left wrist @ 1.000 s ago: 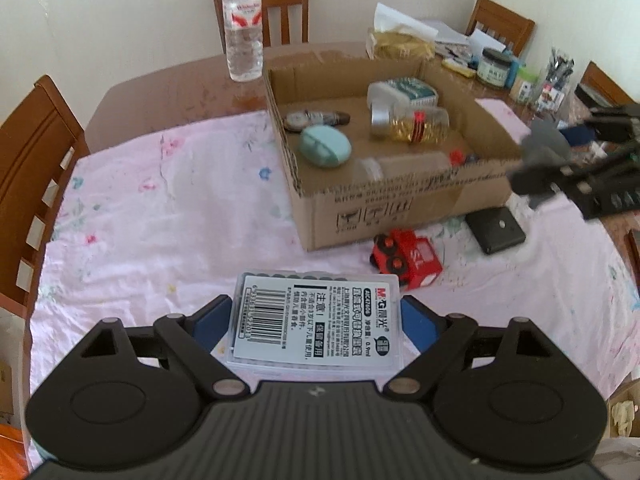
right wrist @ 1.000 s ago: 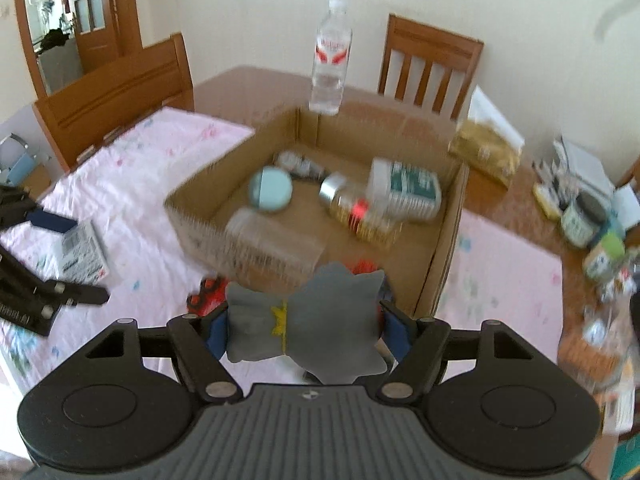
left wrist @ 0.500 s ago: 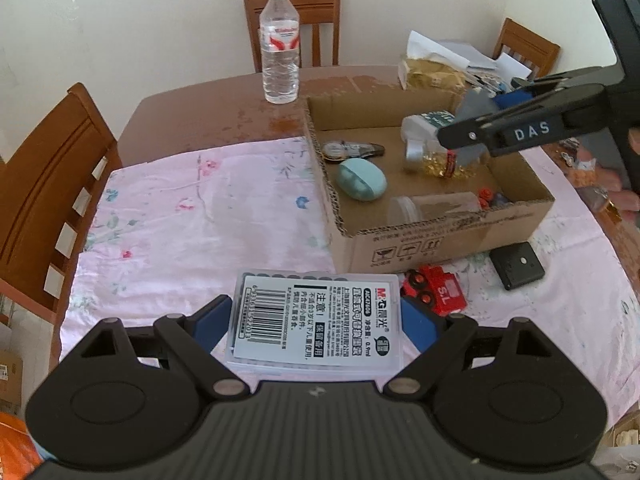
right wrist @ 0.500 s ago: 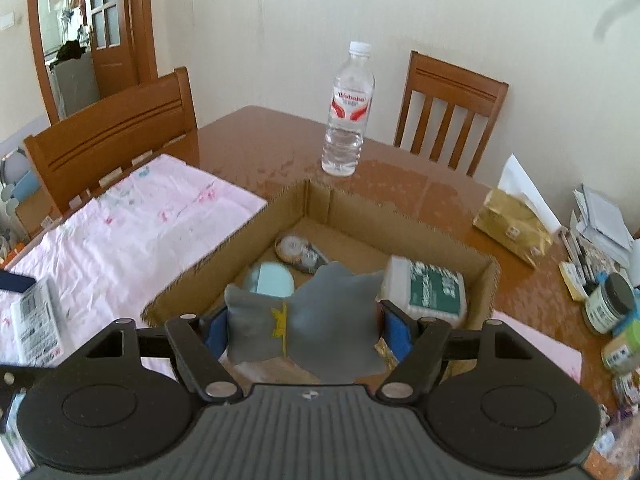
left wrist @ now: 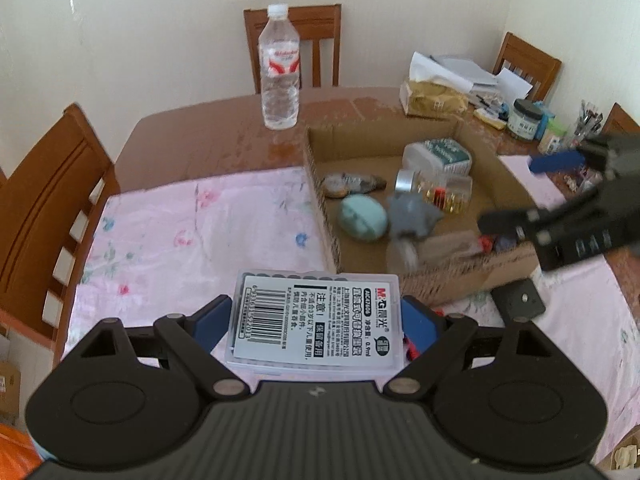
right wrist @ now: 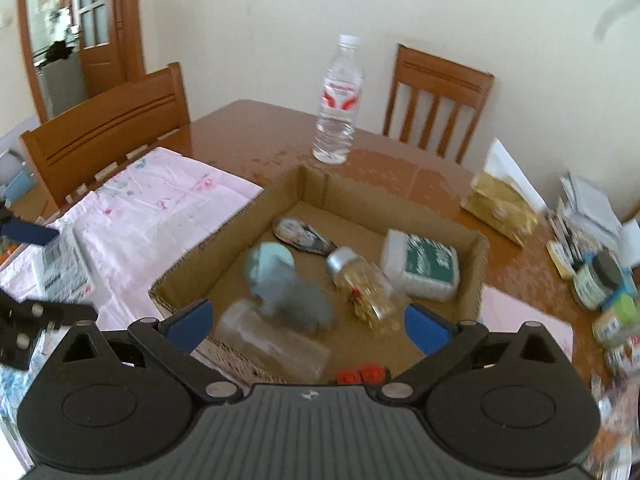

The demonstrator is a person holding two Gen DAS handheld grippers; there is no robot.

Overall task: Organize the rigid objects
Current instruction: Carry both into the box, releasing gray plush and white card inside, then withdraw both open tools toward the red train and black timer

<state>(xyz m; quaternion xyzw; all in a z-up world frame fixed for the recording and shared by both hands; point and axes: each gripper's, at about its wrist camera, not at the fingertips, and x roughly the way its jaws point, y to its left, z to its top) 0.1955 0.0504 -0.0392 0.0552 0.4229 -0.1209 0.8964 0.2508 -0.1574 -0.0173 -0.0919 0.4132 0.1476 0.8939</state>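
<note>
Released, blurred grey figure (right wrist: 294, 300) now in cardboard box (right wrist: 482, 256); outline unclear.

Water bottle (left wrist: 279, 67) upright (chairs (right wrist: 438, 100) behind).

Light: soft, even daylight, faint shadows
Blur: grey toy (right wrist: 294, 300), right gripper (left wrist: 560, 200) motion-smeared
Edges: fisheye bend, dark corners

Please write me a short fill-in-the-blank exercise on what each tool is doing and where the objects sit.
1. The left tool is shut on a clear case with a ____ label.
2. The right tool is ____ and holds nothing.
3. The grey toy is inside the cardboard ____.
4. The water bottle stands ____ on the table.

Missing words: barcode; open; box; upright
</note>
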